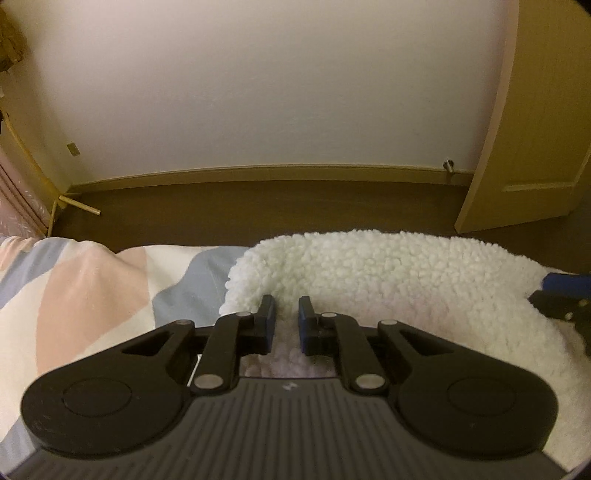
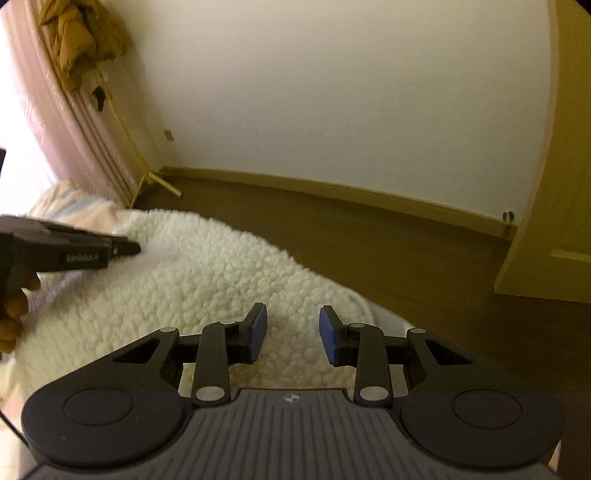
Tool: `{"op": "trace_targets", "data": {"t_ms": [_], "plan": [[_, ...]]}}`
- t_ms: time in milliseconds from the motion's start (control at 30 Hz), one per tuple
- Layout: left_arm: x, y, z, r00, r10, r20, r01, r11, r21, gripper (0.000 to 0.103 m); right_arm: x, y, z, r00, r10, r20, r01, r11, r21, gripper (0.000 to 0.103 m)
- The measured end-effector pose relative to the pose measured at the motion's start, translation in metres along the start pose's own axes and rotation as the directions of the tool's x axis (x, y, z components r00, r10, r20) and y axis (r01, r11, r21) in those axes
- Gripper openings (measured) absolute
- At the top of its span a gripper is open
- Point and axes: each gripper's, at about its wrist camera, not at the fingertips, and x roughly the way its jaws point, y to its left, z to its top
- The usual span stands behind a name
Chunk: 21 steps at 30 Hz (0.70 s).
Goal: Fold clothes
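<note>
Nearest us in the left wrist view, our left claw sits with its two blue-padded fingers drawn close, a narrow gap remaining between them. White fleece garment shows in that gap, though we cannot tell whether the pads pinch it. The garment lies spread on the bed, over the bedcover patterned in pink, grey and white, which runs off to the left. At the right edge, the tip of our right claw reaches in over the fleece. Beyond the bed we see dark floor, a pale wall with a baseboard, a metal doorstop and a yellowish door standing ajar.

Turning to the right wrist view, our right claw hangs over the fleece garment with its fingers spread moderately wide and nothing between them; the fleece lies beneath, and we cannot tell whether the tips touch it. At the left edge our left claw comes in from the side, its tip on the garment's far part, with our left hand gripping the handle below it. A pink curtain hangs at the left, brown clothing hangs above it, and the door stands at the right.
</note>
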Motion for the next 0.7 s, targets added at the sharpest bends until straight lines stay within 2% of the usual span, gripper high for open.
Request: {"op": "trace_targets", "data": {"t_ms": [200, 267, 300, 433, 533, 633, 667, 700], "plan": [[-0.044, 0.025, -0.005, 0.997, -0.028, 0.069, 0.035, 0.994, -0.100, 0.010, -0.019, -0.038, -0.003, 1.000, 0.027, -0.003, -0.026, 0.985, 0.170, 0.034], [-0.051, 0.029, -0.010, 0.997, -0.039, 0.066, 0.046, 0.992, -0.119, 0.010, -0.012, -0.048, -0.009, 0.998, 0.058, -0.020, -0.051, 0.969, 0.242, 0.032], [-0.050, 0.031, -0.013, 0.997, -0.043, 0.058, 0.049, 0.991, -0.122, 0.010, -0.009, -0.052, -0.012, 0.997, 0.073, -0.028, -0.063, 0.959, 0.278, 0.029], [-0.041, 0.030, -0.024, 0.999, -0.036, 0.037, 0.041, 0.992, -0.119, 0.010, 0.005, -0.071, -0.025, 0.989, 0.138, -0.052, -0.104, 0.903, 0.417, 0.029], [-0.041, 0.027, -0.023, 0.999, -0.037, 0.038, 0.042, 0.991, -0.124, 0.010, 0.009, -0.085, -0.032, 0.982, 0.182, -0.053, -0.127, 0.842, 0.524, 0.029], [-0.039, 0.025, -0.021, 0.999, -0.036, 0.036, 0.040, 0.993, -0.110, 0.010, 0.008, -0.095, -0.035, 0.974, 0.225, -0.043, -0.157, 0.795, 0.586, 0.029], [-0.038, 0.023, -0.020, 0.999, -0.033, 0.035, 0.037, 0.994, -0.103, 0.010, 0.008, -0.098, -0.036, 0.971, 0.237, -0.038, -0.168, 0.781, 0.602, 0.015], [-0.038, 0.022, -0.019, 0.999, -0.031, 0.035, 0.034, 0.995, -0.096, 0.010, 0.004, -0.099, -0.035, 0.972, 0.235, -0.015, -0.179, 0.779, 0.600, 0.010]]}}
